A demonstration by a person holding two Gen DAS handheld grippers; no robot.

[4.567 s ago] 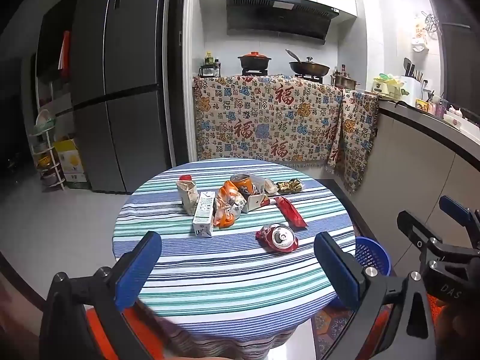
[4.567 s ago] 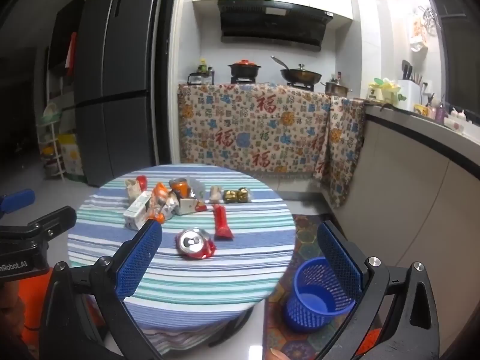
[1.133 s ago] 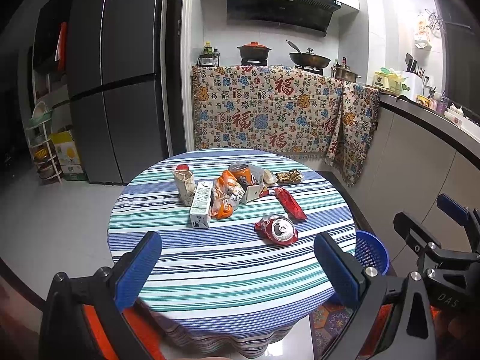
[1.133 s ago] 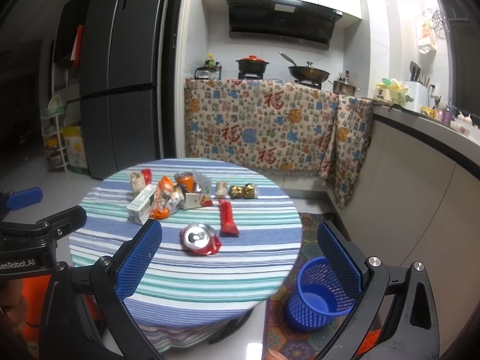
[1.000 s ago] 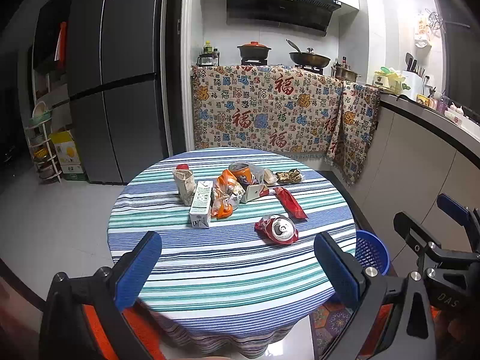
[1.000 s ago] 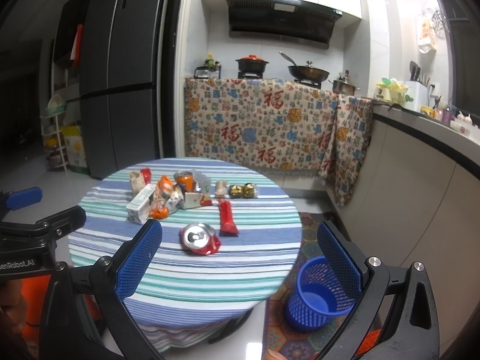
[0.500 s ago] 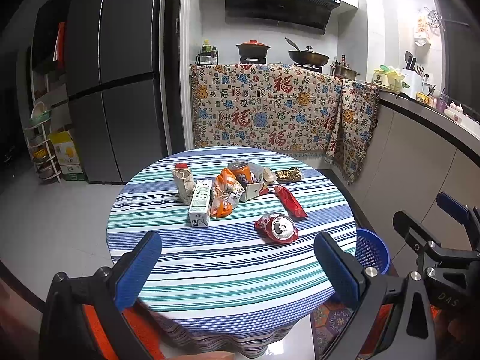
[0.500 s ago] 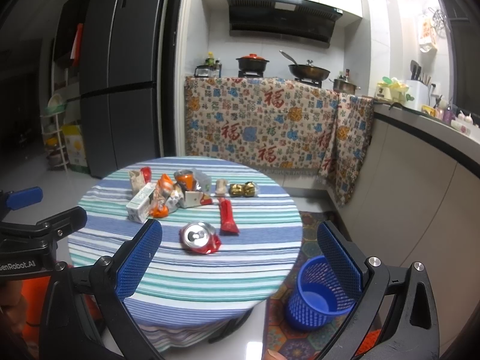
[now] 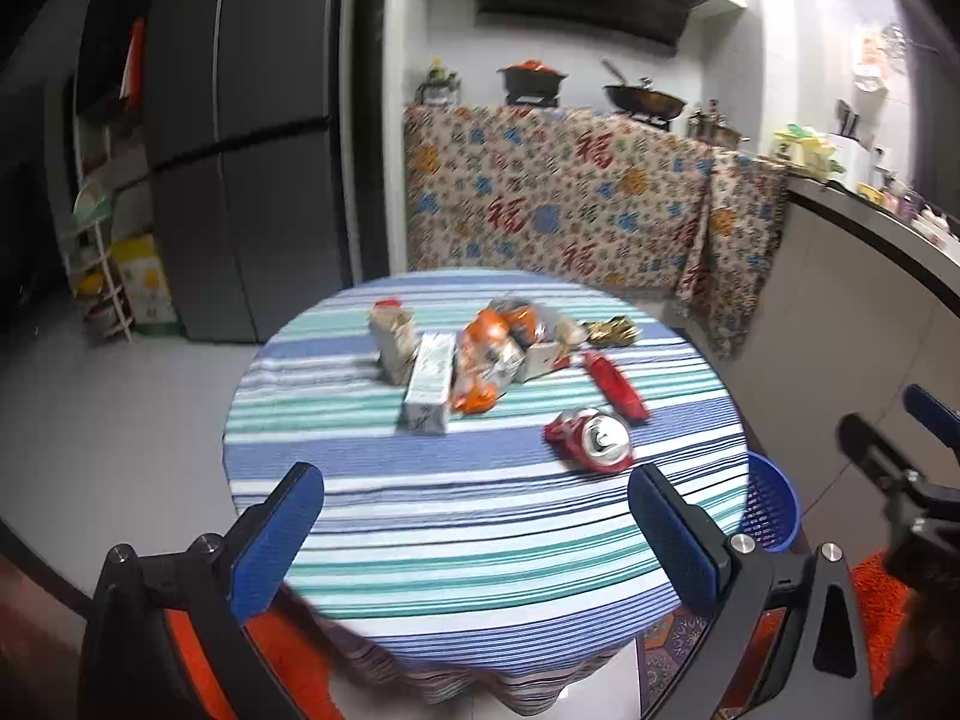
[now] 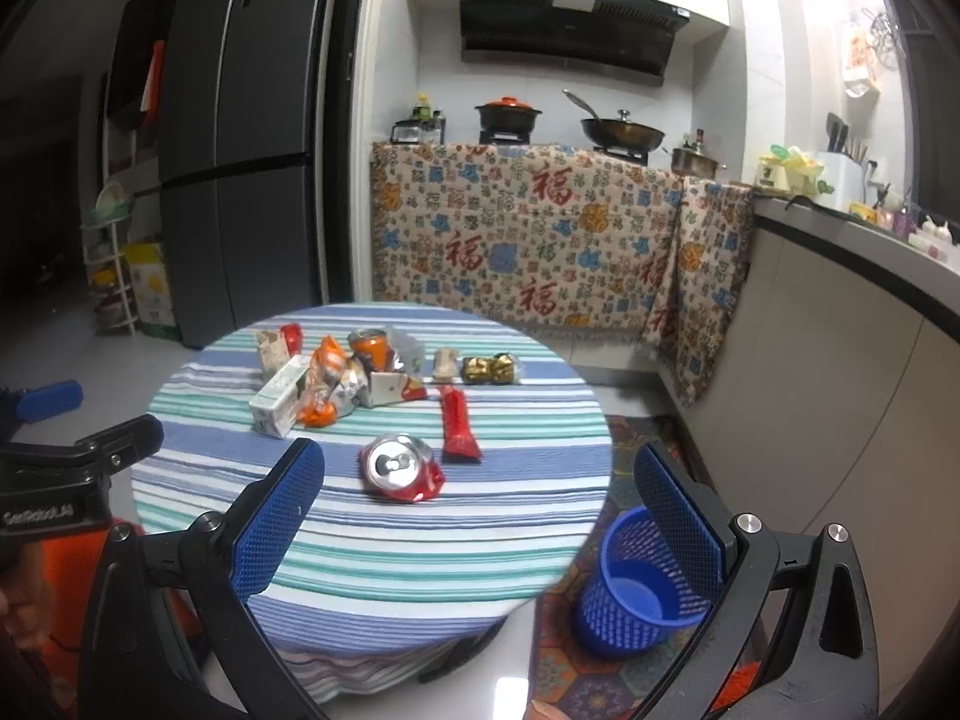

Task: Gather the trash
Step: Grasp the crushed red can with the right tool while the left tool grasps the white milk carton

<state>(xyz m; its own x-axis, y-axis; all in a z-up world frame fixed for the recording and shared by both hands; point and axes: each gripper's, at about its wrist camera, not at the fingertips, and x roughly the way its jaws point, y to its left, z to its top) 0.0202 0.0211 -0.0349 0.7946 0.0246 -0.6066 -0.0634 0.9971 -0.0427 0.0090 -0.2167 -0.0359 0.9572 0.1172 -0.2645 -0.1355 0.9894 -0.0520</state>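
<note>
Striped cloth on round table (image 10: 360, 546), frame centre. Crushed red can (image 10: 401, 468) lower centre, red wrapper (image 10: 457, 423) just beside it; carton (image 10: 281, 397) and packets clustered above. Blue basket (image 10: 636, 594) on floor, lower right. My left tongs (image 9: 480, 531) and right tongs (image 10: 480, 510): both spread wide, holding nothing.

I'm looking into a home kitchen: a tall dark fridge (image 10: 240, 138) stands left of a stove with a pot (image 10: 507, 113) and a pan (image 10: 621, 132) under an extractor hood (image 10: 564, 30). A counter (image 10: 852, 252) crowded with utensils runs along the right wall.
</note>
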